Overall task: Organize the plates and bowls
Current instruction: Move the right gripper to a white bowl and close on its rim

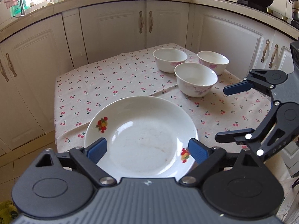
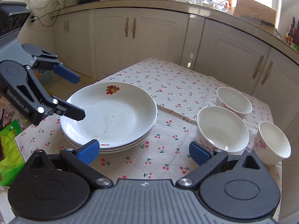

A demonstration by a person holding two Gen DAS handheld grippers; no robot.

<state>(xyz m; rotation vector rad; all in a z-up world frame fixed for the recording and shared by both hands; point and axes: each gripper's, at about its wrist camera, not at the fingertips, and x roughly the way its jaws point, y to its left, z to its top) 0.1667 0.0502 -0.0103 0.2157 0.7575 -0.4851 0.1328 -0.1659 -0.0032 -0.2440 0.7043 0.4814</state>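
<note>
Plates [image 2: 112,115] stacked beside three bowls [image 2: 222,128]; both grippers [image 1: 147,150] [image 2: 143,154] released, empty.

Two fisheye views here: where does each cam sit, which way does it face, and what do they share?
Left wrist: on the left gripper, angled down over the plate stack toward three bowls and the corner cabinets; its own open blue pads show, and the right gripper enters at the right edge.
Right wrist: on the right gripper, angled down at the cherry-print tablecloth between plates and bowls; its own open pads show, the left gripper at the left edge.
Shared: plate stack, nearest bowl, tablecloth, both grippers.
</note>
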